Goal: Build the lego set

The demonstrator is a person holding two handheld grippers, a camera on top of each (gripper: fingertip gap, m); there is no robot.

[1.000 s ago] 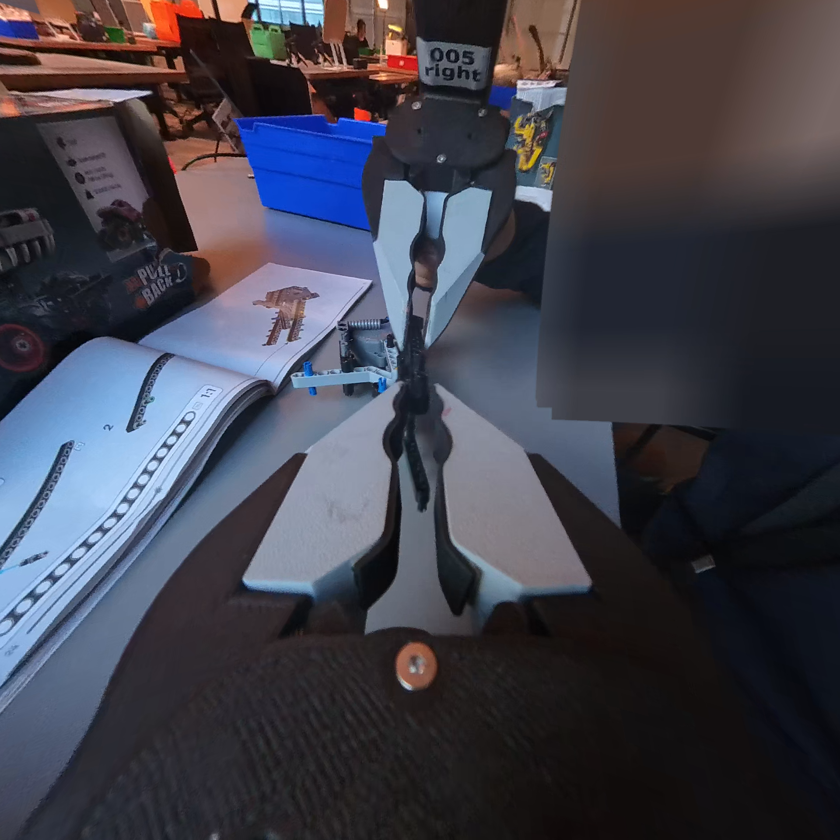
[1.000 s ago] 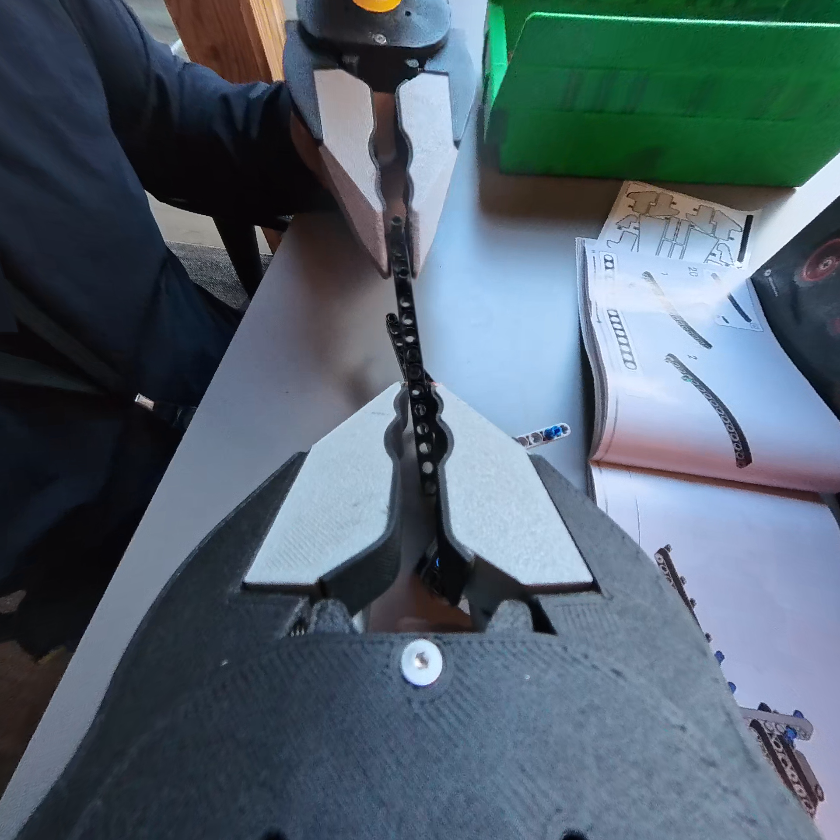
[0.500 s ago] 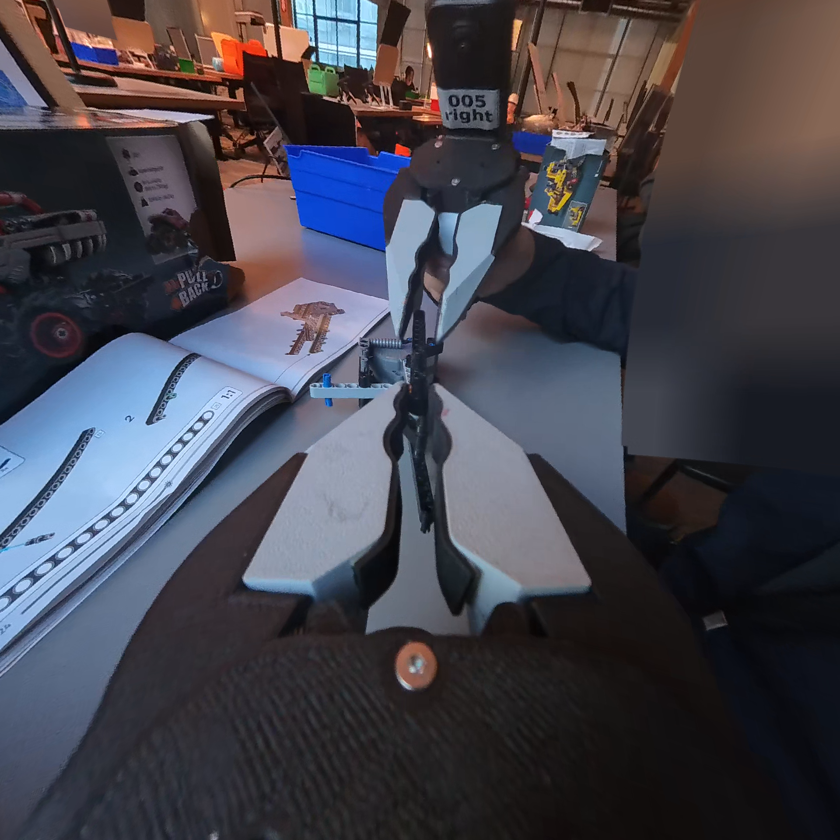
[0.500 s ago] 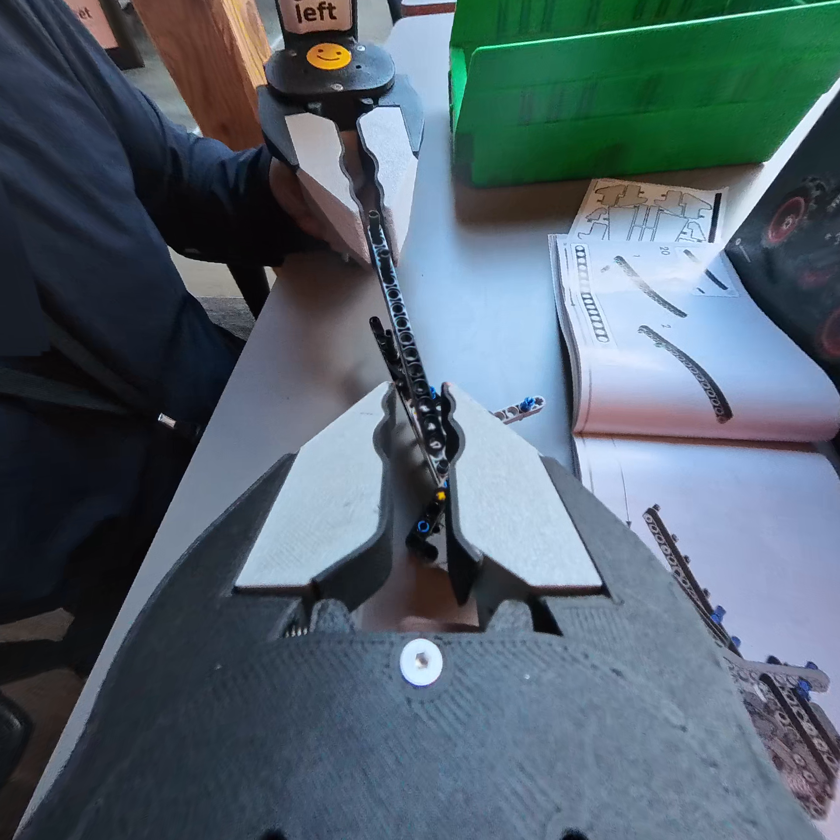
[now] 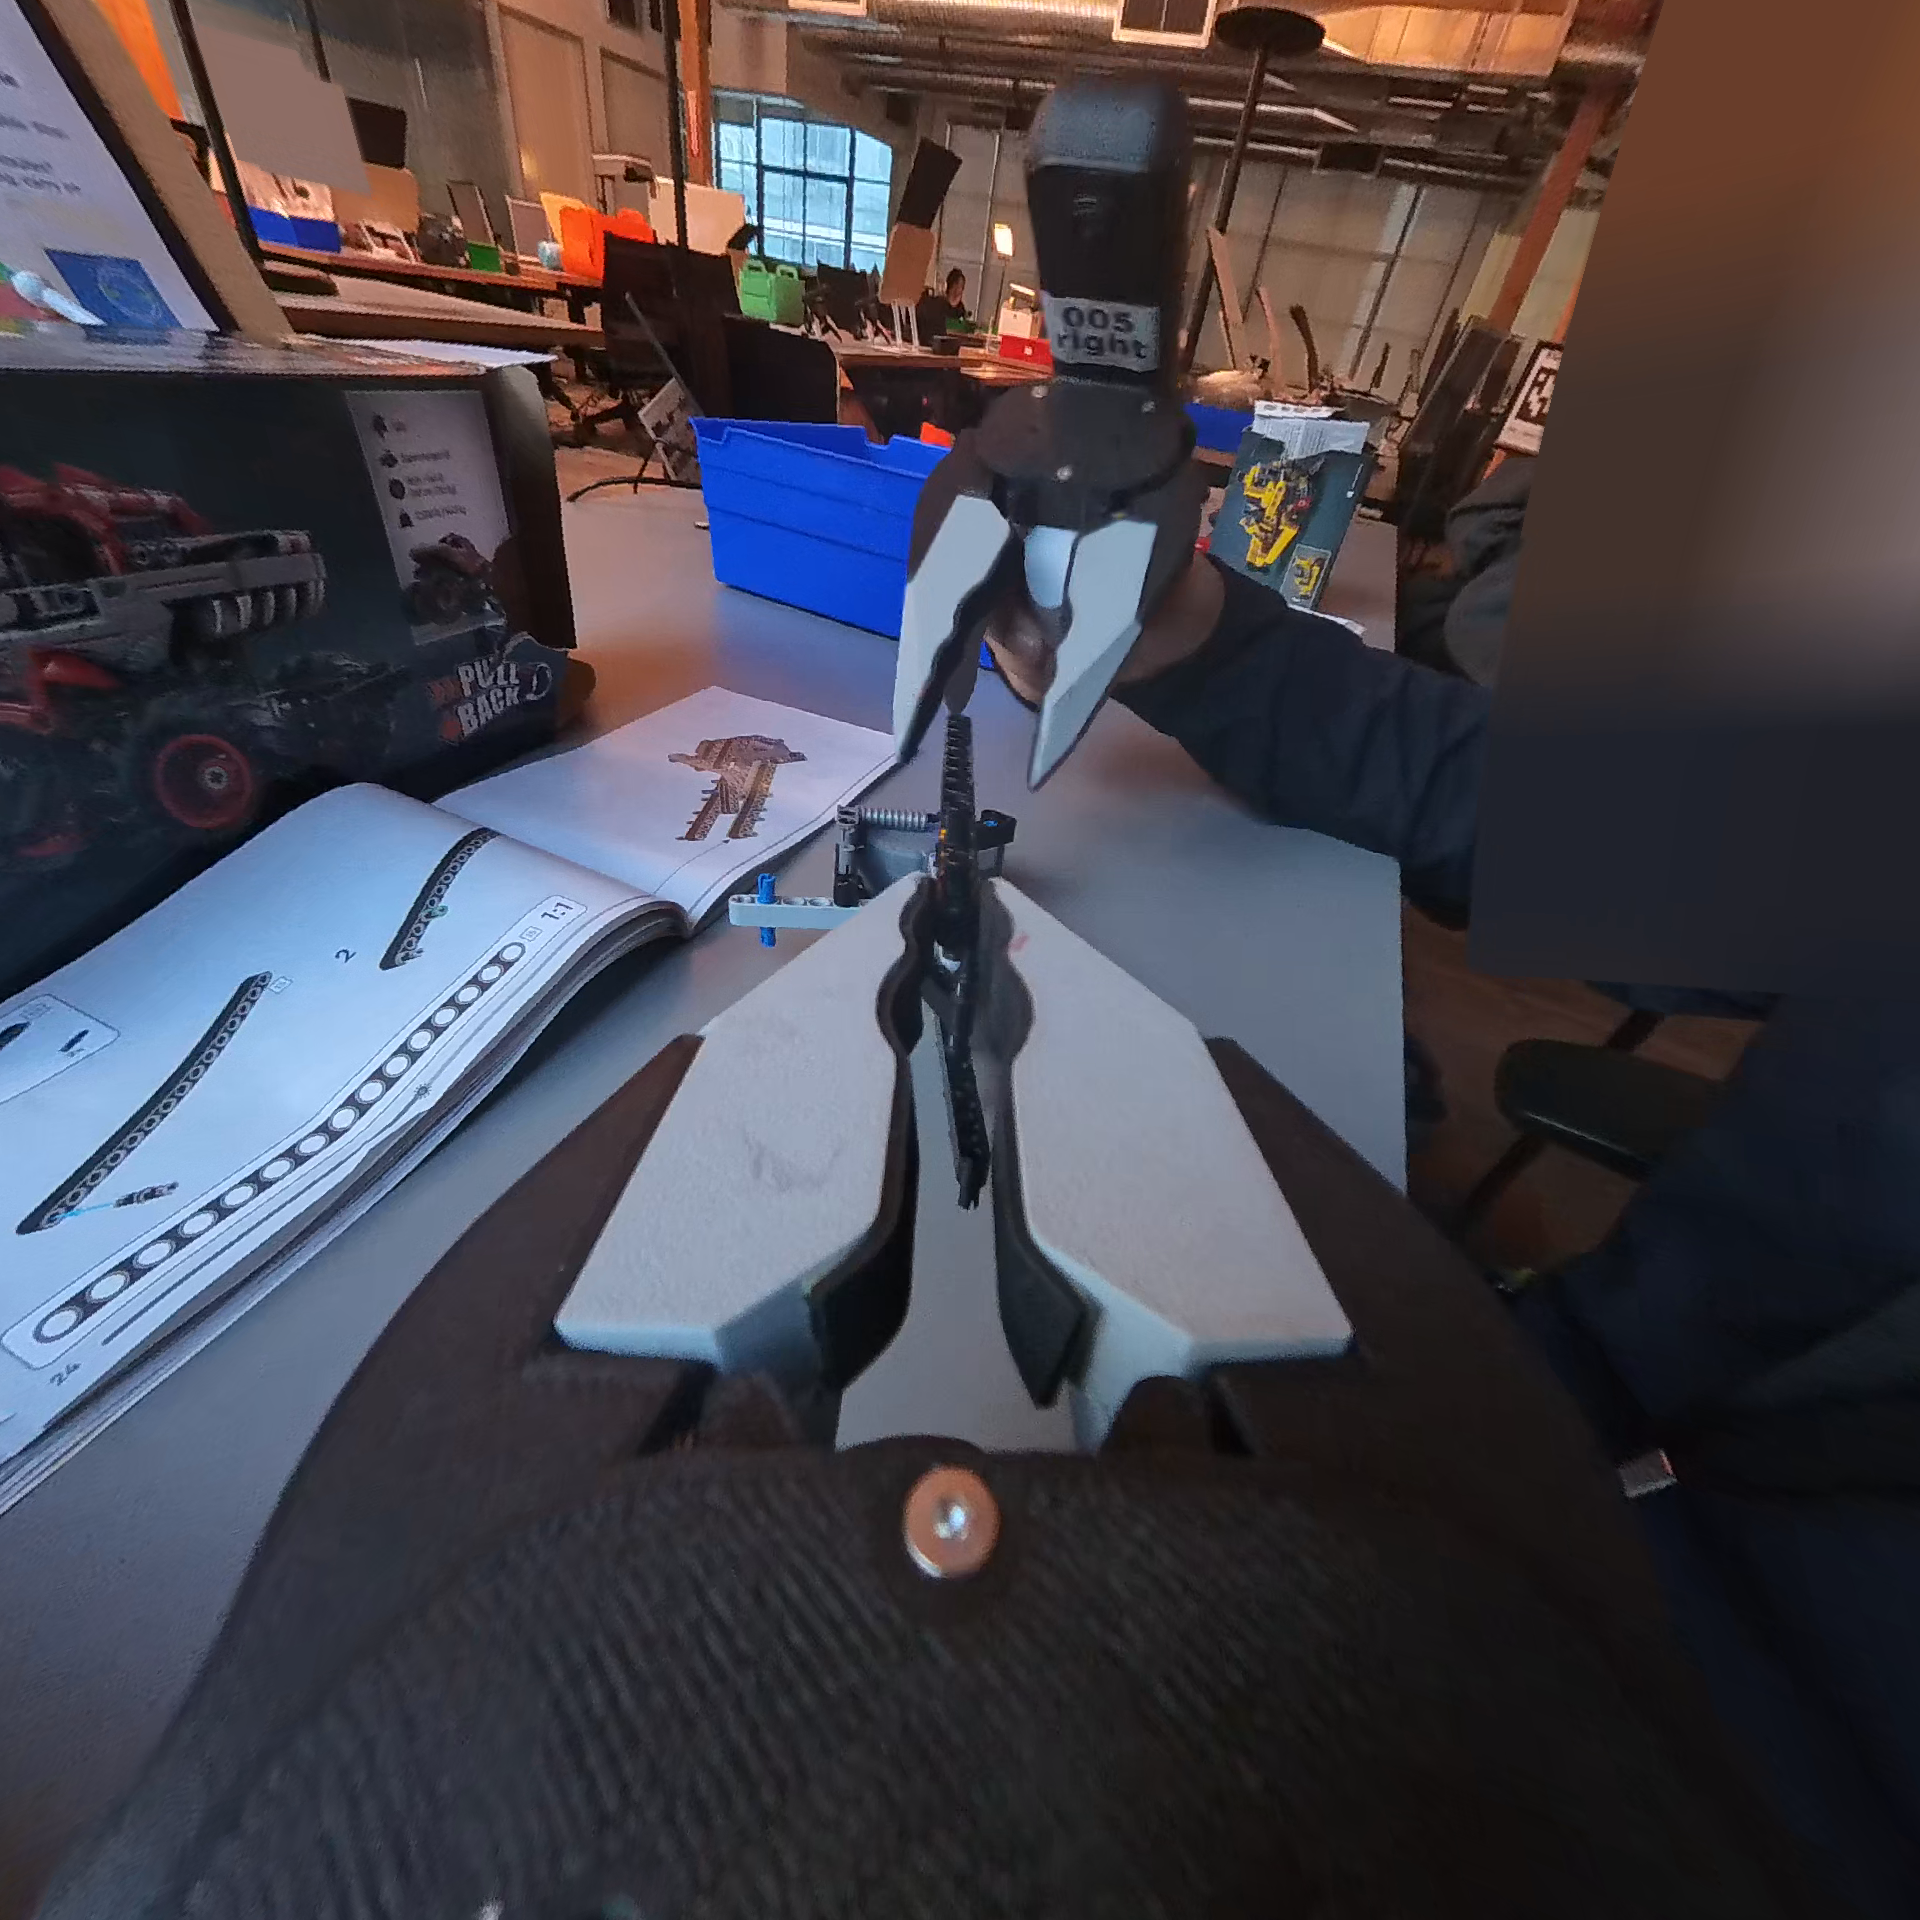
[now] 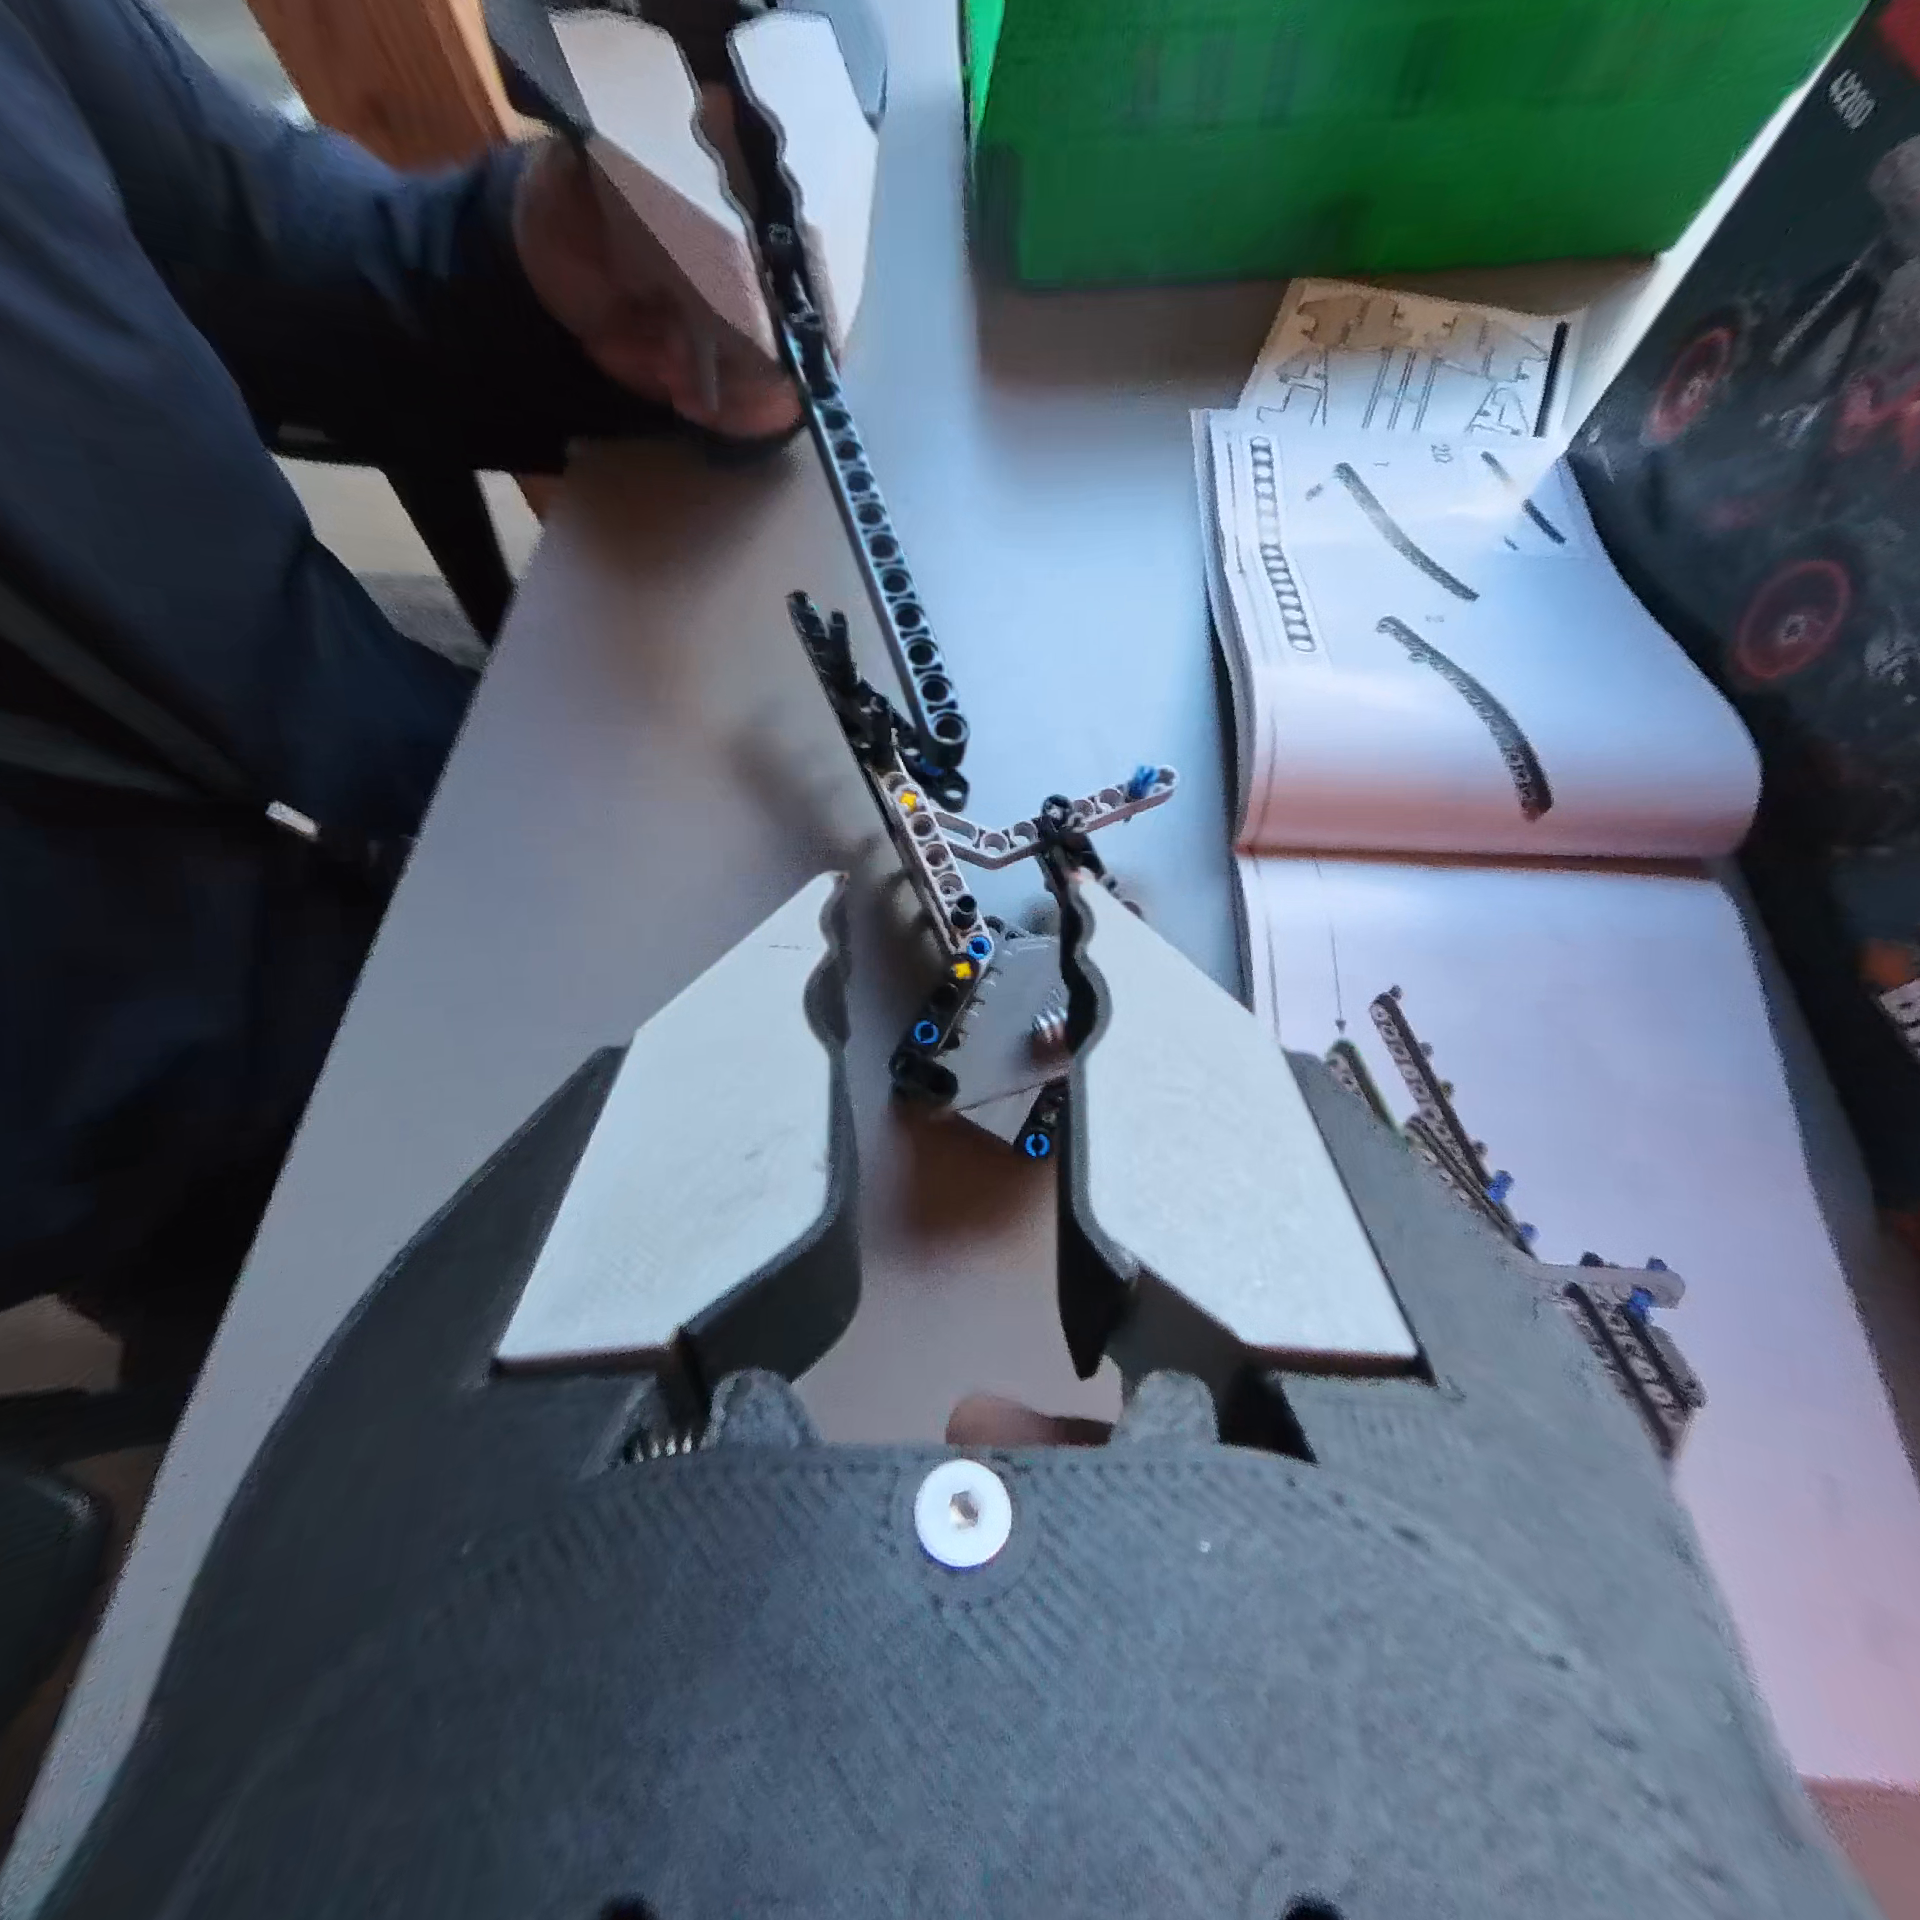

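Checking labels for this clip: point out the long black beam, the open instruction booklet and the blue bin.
long black beam (image 6: 878, 551), right wrist view, mid-length.
instruction booklet (image 5: 312, 1049), left wrist view, left page.
blue bin (image 5: 800, 530), left wrist view, front wall.

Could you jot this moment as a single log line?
left claw: shut on black beam | right claw: open | grey assembly: between right claw's fingers

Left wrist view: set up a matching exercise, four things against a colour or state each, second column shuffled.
Things:
1. bin
2. booklet
3. beam
4. right tool

Descriptions:
A. jaws apart
B. lying open
C. blue
D. clamped in the left tool

Pairs: 1-C, 2-B, 3-D, 4-A.
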